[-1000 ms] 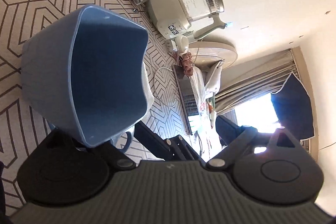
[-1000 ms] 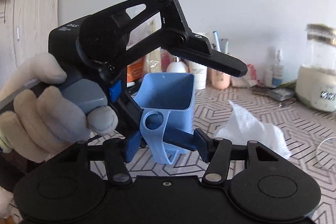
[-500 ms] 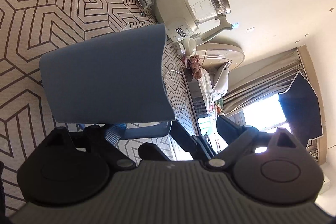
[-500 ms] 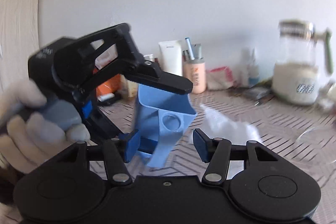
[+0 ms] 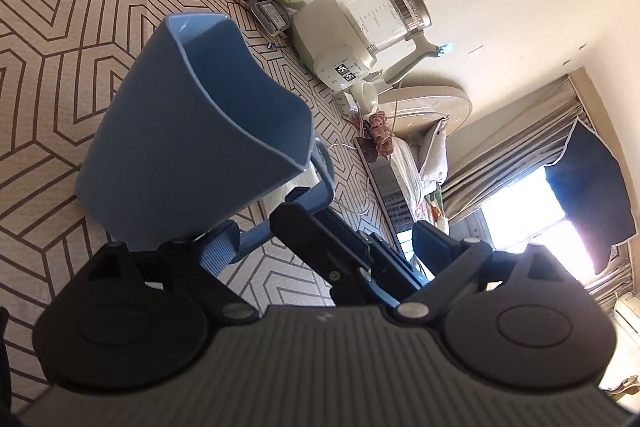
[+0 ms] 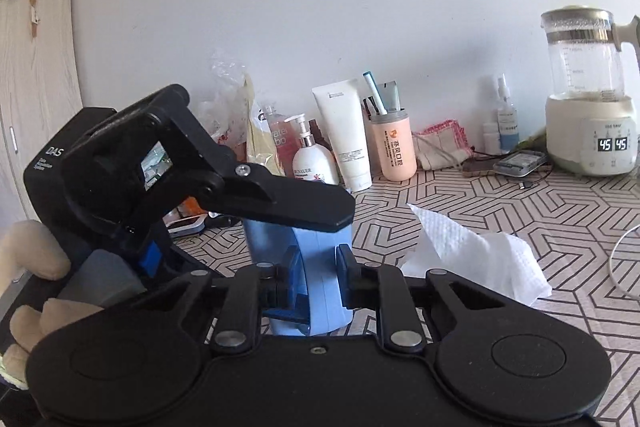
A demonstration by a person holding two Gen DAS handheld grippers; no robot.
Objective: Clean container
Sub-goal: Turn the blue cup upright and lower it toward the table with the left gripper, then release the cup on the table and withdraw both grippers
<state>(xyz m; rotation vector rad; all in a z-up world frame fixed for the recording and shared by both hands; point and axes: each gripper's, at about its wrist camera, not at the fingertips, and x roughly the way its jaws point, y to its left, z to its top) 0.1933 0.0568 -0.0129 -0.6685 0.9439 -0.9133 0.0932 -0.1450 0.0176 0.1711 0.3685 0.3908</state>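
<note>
Left wrist view looks into the blue cup (image 5: 192,131); the left gripper (image 5: 320,239) stands open around it. Only the right view shows the white tissue (image 6: 472,259) and the right gripper (image 6: 316,267) closing on the cup's handle.

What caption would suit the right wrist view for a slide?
Right gripper closing on the blue cup's handle, beside the left gripper; paper towel lies on the patterned table.
</note>
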